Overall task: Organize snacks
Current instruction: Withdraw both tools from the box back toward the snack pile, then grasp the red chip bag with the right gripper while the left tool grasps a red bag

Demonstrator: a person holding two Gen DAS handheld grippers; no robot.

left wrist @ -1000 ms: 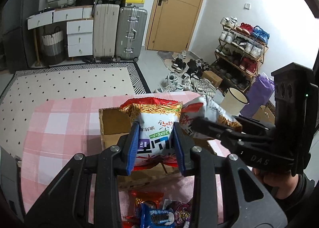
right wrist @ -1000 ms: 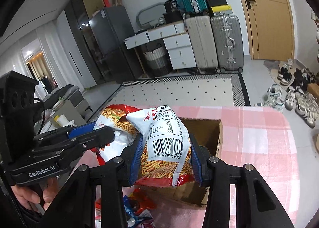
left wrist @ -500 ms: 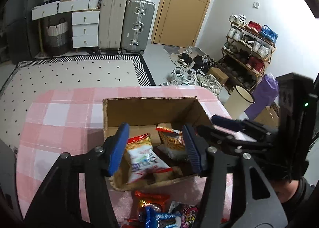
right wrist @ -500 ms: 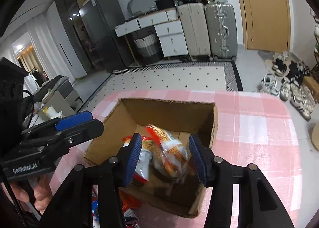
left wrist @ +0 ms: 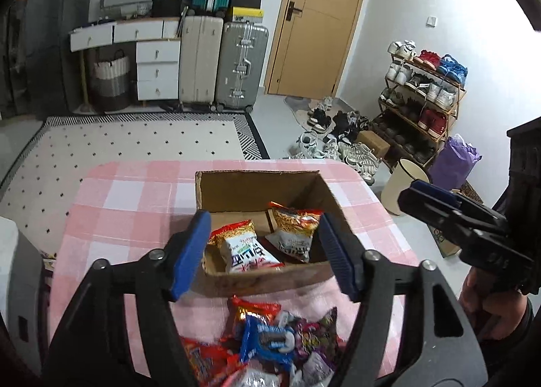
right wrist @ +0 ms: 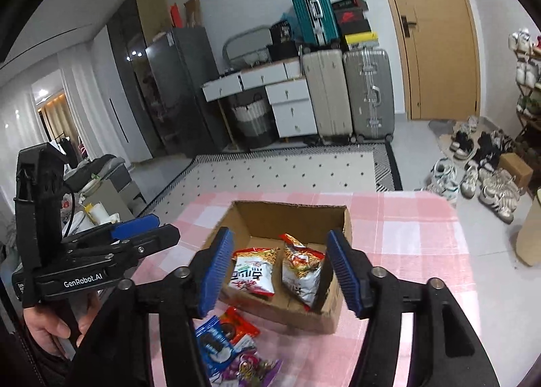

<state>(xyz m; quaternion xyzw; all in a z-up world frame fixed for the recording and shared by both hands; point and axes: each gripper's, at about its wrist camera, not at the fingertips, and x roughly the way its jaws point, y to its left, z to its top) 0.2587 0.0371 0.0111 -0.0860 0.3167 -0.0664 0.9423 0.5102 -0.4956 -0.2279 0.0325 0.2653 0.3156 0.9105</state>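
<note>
A table (left wrist: pixel 128 204) covered with a pink and white checked cloth is seen in both wrist views, standing before a pale dotted rug (left wrist: pixel 135 146). On the cloth an open cardboard box (left wrist: pixel 257 187) is set, its flaps up and its near wall facing the grippers. Inside the box two snack bags are lying side by side on the floor of the box: a white and red bag (left wrist: pixel 245 246) on the left and an orange and white bag (left wrist: pixel 294 229) on the right, close together, though it cannot be told whether they touch. Neither bag is touched by any finger.

The left gripper (left wrist: pixel 263 253) is held above the near edge of the box with its blue pads spread well apart; nothing is gripped between them, and its jaws have just been opening. The right gripper (right wrist: pixel 282 272) is held likewise before the box, pads wide and empty, the jaws also having just been opening. In the right wrist view the left gripper is seen from the side, carried by a hand (right wrist: pixel 54 326); in the left wrist view the right gripper is seen at the right edge, also carried by a hand (left wrist: pixel 487 305).

On the cloth just in front of the box a loose pile of small snacks (left wrist: pixel 270 343) is heaped, among them a blue biscuit packet (right wrist: pixel 213 346).
</note>
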